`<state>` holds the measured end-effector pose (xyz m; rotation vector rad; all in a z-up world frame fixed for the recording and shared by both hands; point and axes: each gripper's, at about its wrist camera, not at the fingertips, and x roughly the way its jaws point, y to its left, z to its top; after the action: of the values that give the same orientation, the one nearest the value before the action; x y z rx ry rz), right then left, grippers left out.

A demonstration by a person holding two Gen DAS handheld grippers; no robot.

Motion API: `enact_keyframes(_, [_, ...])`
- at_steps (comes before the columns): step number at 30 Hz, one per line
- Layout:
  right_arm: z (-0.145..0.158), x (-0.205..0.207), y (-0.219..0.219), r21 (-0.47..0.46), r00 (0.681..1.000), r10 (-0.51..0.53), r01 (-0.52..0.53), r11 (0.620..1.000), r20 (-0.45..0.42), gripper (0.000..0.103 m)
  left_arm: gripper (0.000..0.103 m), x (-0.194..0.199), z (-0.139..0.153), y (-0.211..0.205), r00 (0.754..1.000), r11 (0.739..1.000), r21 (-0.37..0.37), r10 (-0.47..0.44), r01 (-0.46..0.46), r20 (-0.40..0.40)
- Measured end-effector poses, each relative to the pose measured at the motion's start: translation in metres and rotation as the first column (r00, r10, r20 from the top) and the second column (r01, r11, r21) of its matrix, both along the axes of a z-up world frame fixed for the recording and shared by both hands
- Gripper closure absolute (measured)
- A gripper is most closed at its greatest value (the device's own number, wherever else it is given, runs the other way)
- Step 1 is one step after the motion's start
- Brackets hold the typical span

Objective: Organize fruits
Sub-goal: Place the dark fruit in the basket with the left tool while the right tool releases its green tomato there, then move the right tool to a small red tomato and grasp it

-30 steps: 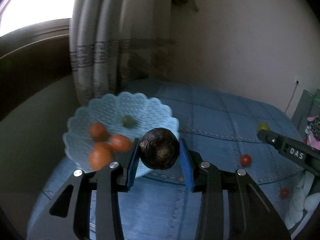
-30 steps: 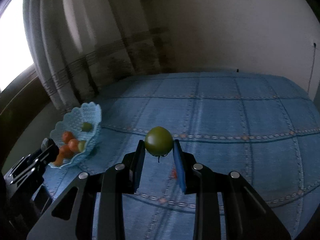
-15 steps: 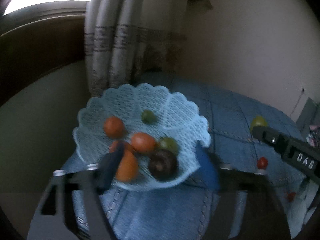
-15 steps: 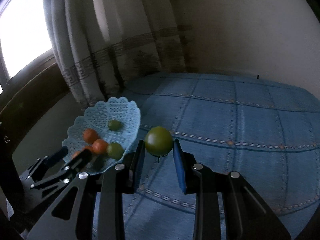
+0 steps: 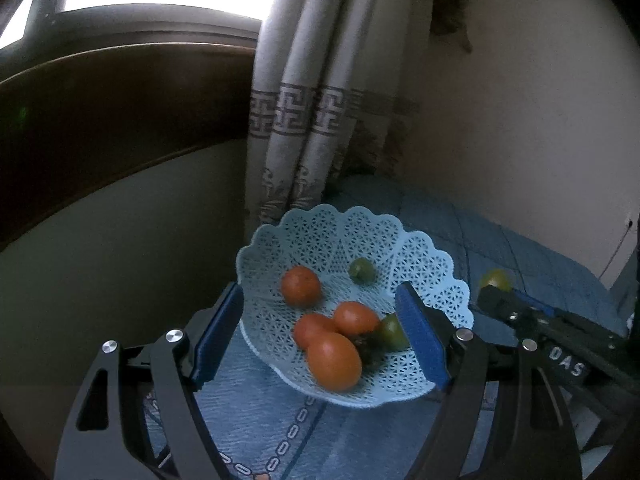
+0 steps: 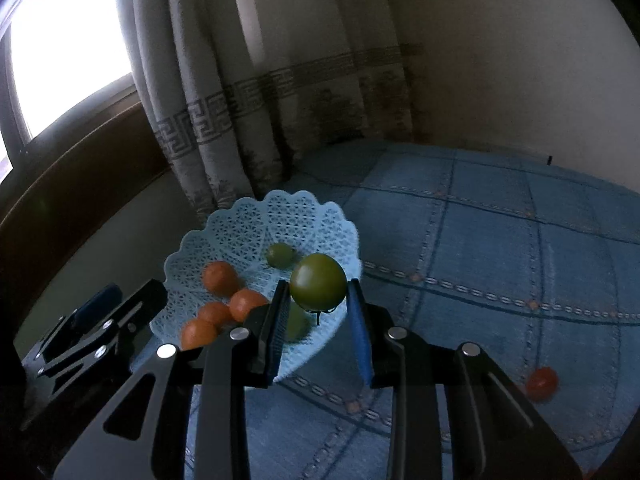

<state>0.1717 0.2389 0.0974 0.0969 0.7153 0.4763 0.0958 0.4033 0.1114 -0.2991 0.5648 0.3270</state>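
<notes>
Your left gripper point(image 5: 320, 336) is spread wide with nothing between its blue pads point(image 5: 420, 340), hovering over the near side of the pale blue lattice bowl point(image 5: 340, 236). Between those pads and just beyond them, inside the bowl, sit four orange fruits point(image 5: 334, 360) clustered toward you, with a dark fruit point(image 5: 366, 348) tucked behind the nearest one and a green fruit point(image 5: 394, 332) pressed against your right pad's side. A smaller green fruit point(image 5: 361, 270) rests alone farther in.

Your right gripper point(image 6: 318, 320) is clamped on a green tomato point(image 6: 318, 286), held above the bowl's point(image 6: 240, 220) right-hand edge, the fruit gripped at its sides and riding high between the fingertips. Off to the left of that gripper you can see the empty left one point(image 6: 94, 320) at the bowl's near rim.

Bowl and all sit on a blue quilted bed point(image 6: 500, 240). To the right of your right gripper and close in, a small red tomato point(image 6: 541, 383) lies on the quilt. Ahead, beyond the bowl, a patterned curtain point(image 6: 240, 100) hangs down to the bed's edge.
</notes>
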Motion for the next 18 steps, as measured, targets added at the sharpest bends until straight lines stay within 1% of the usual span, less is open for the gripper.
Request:
enact_keyframes(3, [0.0, 0.005, 0.005, 0.019, 1.0, 0.011, -0.011, 1.0, -0.003, 0.073, 0.018, -0.002, -0.002, 0.004, 1.0, 1.0, -0.014, 0.022, -0.022, -0.001])
enact_keyframes(4, [0.0, 0.006, 0.004, 0.038, 1.0, 0.02, -0.02, 0.999, -0.005, 0.064, 0.018, -0.002, -0.002, 0.005, 1.0, 1.0, -0.017, 0.025, -0.025, -0.003])
enact_keyframes(5, [0.0, 0.006, 0.002, 0.05, 1.0, 0.019, -0.019, 0.999, -0.005, 0.052, 0.018, -0.002, -0.002, 0.006, 1.0, 0.999, -0.02, 0.027, -0.027, -0.003])
enact_keyframes(6, [0.001, 0.006, 0.0, 0.063, 1.0, 0.013, -0.013, 0.998, -0.002, 0.047, 0.018, -0.002, -0.002, 0.007, 1.0, 0.999, -0.022, 0.028, -0.028, -0.003])
enact_keyframes(7, [0.001, 0.006, -0.003, 0.079, 1.0, 0.006, -0.006, 0.997, 0.002, 0.045, 0.018, -0.002, -0.002, 0.007, 1.0, 0.999, -0.022, 0.028, -0.028, -0.003])
enact_keyframes(13, [-0.001, 0.009, -0.019, 0.095, 0.999, -0.034, 0.036, 0.995, -0.026, 0.045, 0.018, -0.002, -0.002, 0.002, 1.0, 1.0, -0.014, 0.015, -0.015, 0.0])
enact_keyframes(18, [-0.01, 0.004, -0.028, 0.058, 0.997, -0.067, 0.068, 0.996, -0.027, 0.045, 0.017, -0.001, -0.003, -0.005, 1.0, 1.0, -0.005, -0.005, 0.005, 0.0])
